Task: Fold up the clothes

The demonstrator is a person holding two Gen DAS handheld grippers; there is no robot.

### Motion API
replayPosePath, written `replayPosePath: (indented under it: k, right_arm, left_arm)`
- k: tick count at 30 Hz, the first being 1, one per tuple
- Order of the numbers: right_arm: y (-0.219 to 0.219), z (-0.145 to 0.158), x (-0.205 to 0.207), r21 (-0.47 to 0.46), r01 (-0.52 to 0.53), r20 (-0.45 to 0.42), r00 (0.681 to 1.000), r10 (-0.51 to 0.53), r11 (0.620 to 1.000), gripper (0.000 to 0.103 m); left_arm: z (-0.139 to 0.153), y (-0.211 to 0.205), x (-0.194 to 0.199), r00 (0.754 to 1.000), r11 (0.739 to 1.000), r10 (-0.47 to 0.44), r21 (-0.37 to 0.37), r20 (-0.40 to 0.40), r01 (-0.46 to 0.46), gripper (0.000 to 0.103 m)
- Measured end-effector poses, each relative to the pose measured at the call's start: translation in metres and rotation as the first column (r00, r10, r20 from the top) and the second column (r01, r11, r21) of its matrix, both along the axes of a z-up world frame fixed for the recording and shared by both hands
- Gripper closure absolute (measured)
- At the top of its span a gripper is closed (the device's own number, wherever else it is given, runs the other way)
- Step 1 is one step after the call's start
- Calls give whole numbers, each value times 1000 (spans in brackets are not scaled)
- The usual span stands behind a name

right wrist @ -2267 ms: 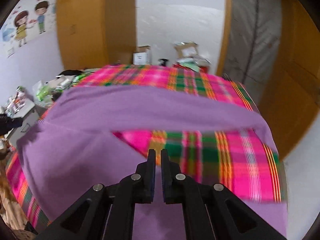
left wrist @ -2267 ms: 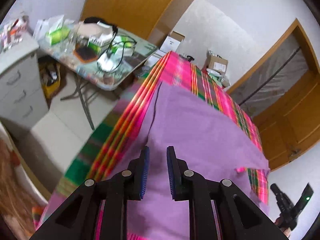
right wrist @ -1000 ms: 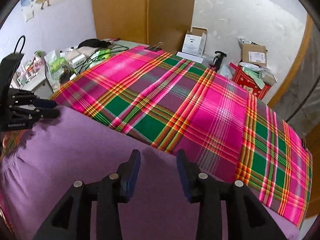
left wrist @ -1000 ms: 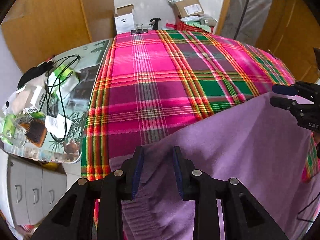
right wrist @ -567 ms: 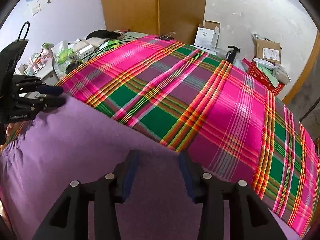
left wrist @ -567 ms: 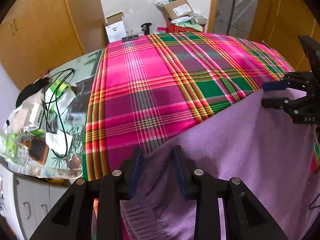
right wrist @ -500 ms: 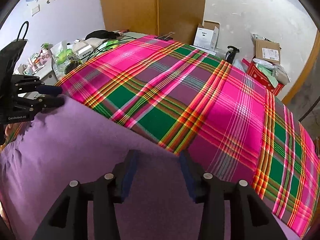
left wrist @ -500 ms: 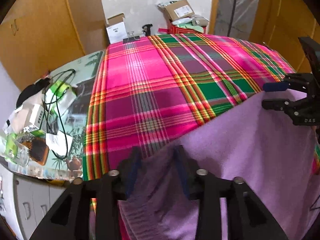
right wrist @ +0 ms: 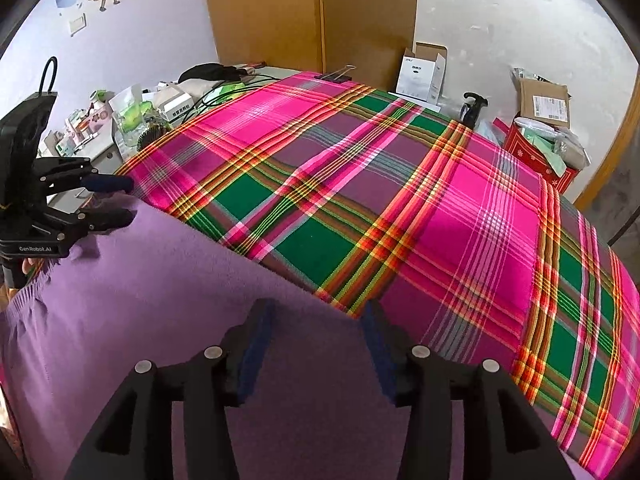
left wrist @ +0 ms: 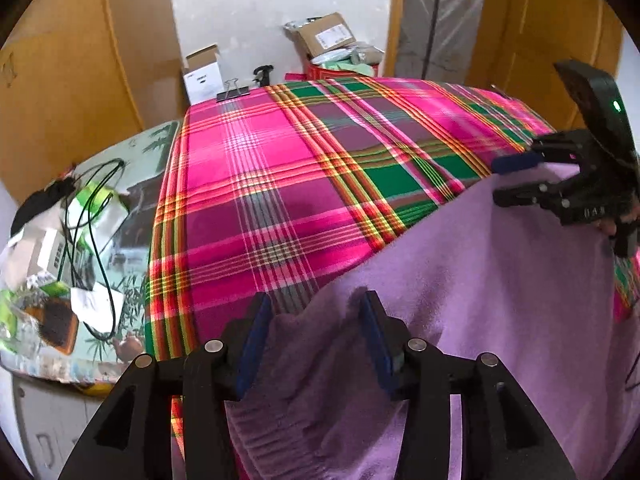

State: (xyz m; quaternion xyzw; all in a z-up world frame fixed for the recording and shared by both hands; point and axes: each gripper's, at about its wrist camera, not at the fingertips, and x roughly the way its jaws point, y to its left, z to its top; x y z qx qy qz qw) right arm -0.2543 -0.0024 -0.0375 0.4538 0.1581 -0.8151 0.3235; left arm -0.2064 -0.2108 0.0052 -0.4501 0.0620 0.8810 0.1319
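The purple sweater [left wrist: 500, 280] lies folded at the near edge of the plaid-covered bed [left wrist: 300, 184]. The left gripper [left wrist: 314, 328] stands wide, released. The right gripper [right wrist: 316, 332] is opening, gripping nothing. Further folds likely remain.

Purple garments [left wrist: 480, 280]: one, at 6 o'clock on the bed
Plaid bedcovers [right wrist: 400, 208]: one
Grippers: two, left gripper [left wrist: 316, 328], right gripper [right wrist: 316, 332]
White open boxes [right wrist: 422, 72]: one, at 12 o'clock
Brown cardboard boxes [right wrist: 542, 104]: one, at 2 o'clock
Binder clips [left wrist: 233, 90]: one, at 11 o'clock
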Motion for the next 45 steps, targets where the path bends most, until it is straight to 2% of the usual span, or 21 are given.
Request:
replayPosePath:
  k: [4, 7, 8, 9, 10, 11, 12, 15, 19, 23, 31, 38, 45]
  right_arm:
    - [-1, 0, 1, 2, -5, -1, 1000, 5, 1000, 56]
    - [-3, 1, 5, -10, -24, 1, 1000, 24, 1000, 68]
    - [-3, 1, 6, -12, -30, 1, 1000, 30, 999, 74]
    - [-4, 1, 7, -12, -34, 1, 999, 34, 999, 78]
    - [-5, 1, 8, -10, -37, -1, 999, 37, 999, 79]
    - [-7, 2, 9, -8, -41, -1, 999, 41, 999, 84]
    - [-8, 2, 10, -3, -42, -3, 999, 42, 999, 90]
    - [-12, 4, 16, 30, -41, -30, 999, 42, 999, 97]
    - [-14, 13, 29, 61, -34, -93, 995, 40, 998, 98]
    - [-11, 35, 43, 40, -13, -150, 988, 19, 999, 98]
    - [-12, 71, 78, 13, -2, -240, 971, 5, 1000, 98]
    - [-11, 100, 122, -5, -4, -306, 952, 2, 1000, 98]
    - [-12, 118, 174, 6, -18, -353, 935, 19, 1000, 98]
  left_arm:
    - [-1, 0, -1, 1000, 1000, -19, -1, 8, 19, 55]
    - [0, 0, -3, 999, 999, -40, -7, 22, 40, 60]
    - [0, 1, -2, 999, 999, -44, -8, 25, 44, 67]
    - [1, 2, -1, 998, 999, -51, -7, 26, 51, 81]
    - [1, 4, 0, 998, 998, -61, -5, 25, 61, 90]
    - [1, 6, 1, 997, 998, -69, -3, 25, 69, 94]
    - [1, 7, 1, 997, 998, -68, -9, 21, 68, 95]
    - [2, 8, 2, 998, 998, -62, -16, 11, 62, 98]
    - [8, 6, 5, 999, 999, -37, -21, -12, 36, 100]
    - [21, 3, 11, 999, 1000, -13, -4, -51, 13, 100]
    - [54, 3, 35, 989, 1000, 6, -19, -146, -9, 100]
    - [82, 3, 69, 975, 999, 27, -14, -221, -31, 100]
    - [96, 7, 113, 961, 999, 30, -35, -274, -41, 100]
